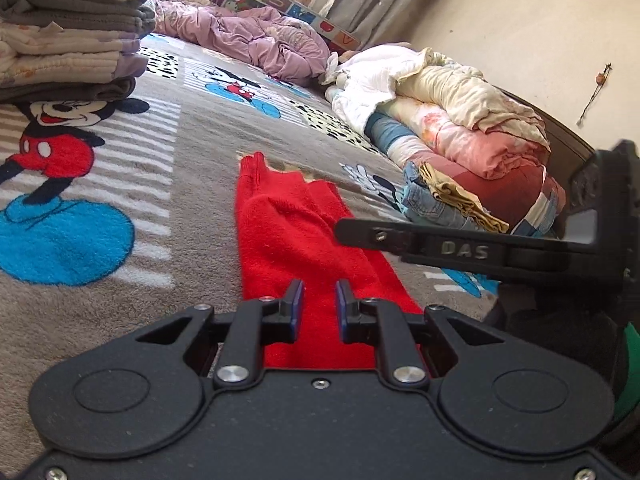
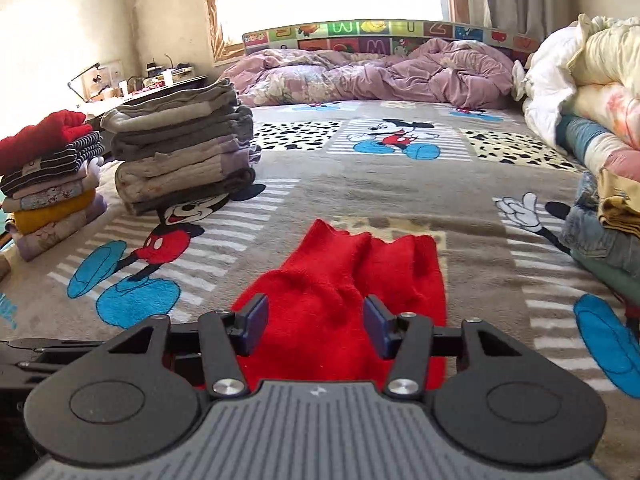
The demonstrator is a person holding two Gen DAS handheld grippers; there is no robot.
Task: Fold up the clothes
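The left hand-held gripper [image 1: 318, 304] sits low over the near hem of the red knitted garment [image 1: 296, 240], a fuzzy, thick piece lying on the bed's grey plush cartoon-mouse blanket [image 1: 200, 160]. Its blue pads stand a narrow gap apart with red cloth showing behind them; whether they pinch a fold of it I cannot tell. From this gripper the garment runs away toward 12 o'clock, its long axis nearly in line with the fingers and narrowing to a cuff-like end at about 11 o'clock.

The right hand-held gripper [image 2: 316, 326] also hovers at the near end of the same red garment [image 2: 360, 280], which bulges up between its blue pads. The jaws stand about half apart, and the pads do not appear to press on the cloth. Here the garment reaches to 12 o'clock and ends in a wavy far edge.

Both grippers are at the near edge, side by side, so neither is clearly closer. In my judgement, the coming move turns on lifting that near end and carrying it along the long axis toward the far end.

The garment looks already folded lengthwise into a strip, soft, rumpled in the middle, bright red with no pattern.
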